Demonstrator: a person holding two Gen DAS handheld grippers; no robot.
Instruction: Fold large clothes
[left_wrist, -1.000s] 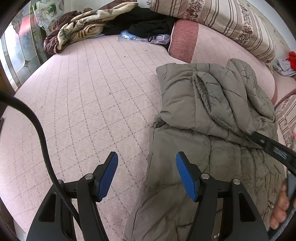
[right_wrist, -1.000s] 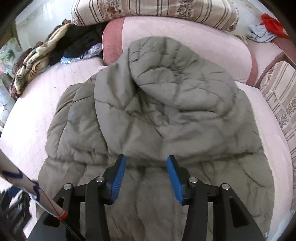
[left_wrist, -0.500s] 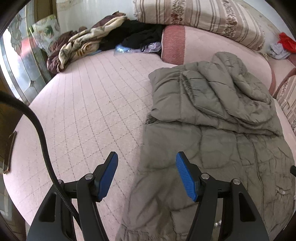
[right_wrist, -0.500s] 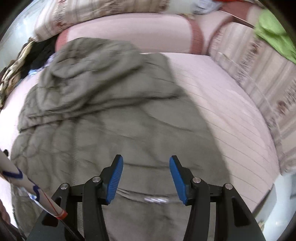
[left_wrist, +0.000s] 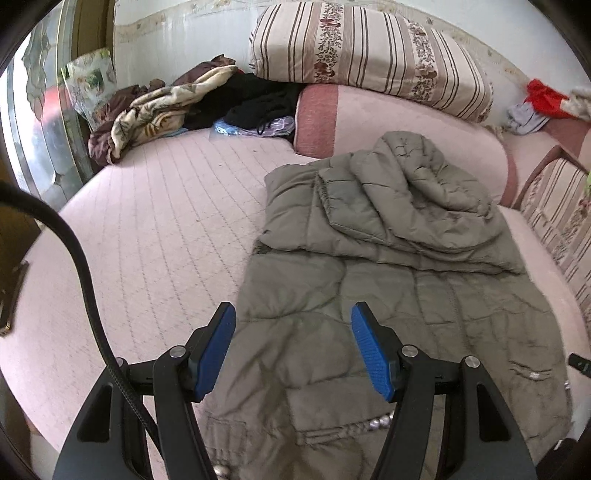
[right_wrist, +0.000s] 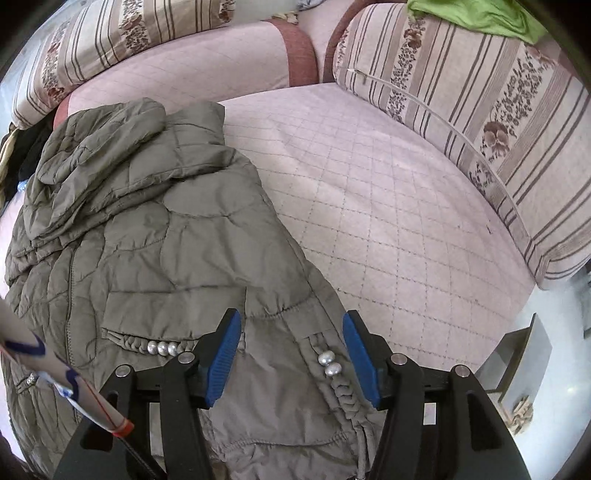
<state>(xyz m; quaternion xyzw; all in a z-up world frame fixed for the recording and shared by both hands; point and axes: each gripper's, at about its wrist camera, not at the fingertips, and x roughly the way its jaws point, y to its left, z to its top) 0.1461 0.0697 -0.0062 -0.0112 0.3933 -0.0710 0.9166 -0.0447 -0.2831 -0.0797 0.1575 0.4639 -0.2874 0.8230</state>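
- Your olive quilted puffer jacket (left_wrist: 388, 280) lies flat on the pink quilted bed (left_wrist: 155, 229), sleeves and hood already folded across its upper half.
- It looks puffy, soft and slick-shelled; expect it to spring back and slide.
- Your left gripper (left_wrist: 293, 345) hangs released over the hem's left side, nothing pinched.
- Your right gripper (right_wrist: 291, 350) is spreading wider above the beaded pocket corner, empty.
- Pinch the stitched hem corners, where the padding looks thinnest.

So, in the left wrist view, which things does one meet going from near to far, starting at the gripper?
Left gripper → grey quilted jacket → pink bolster → striped floral cushion.
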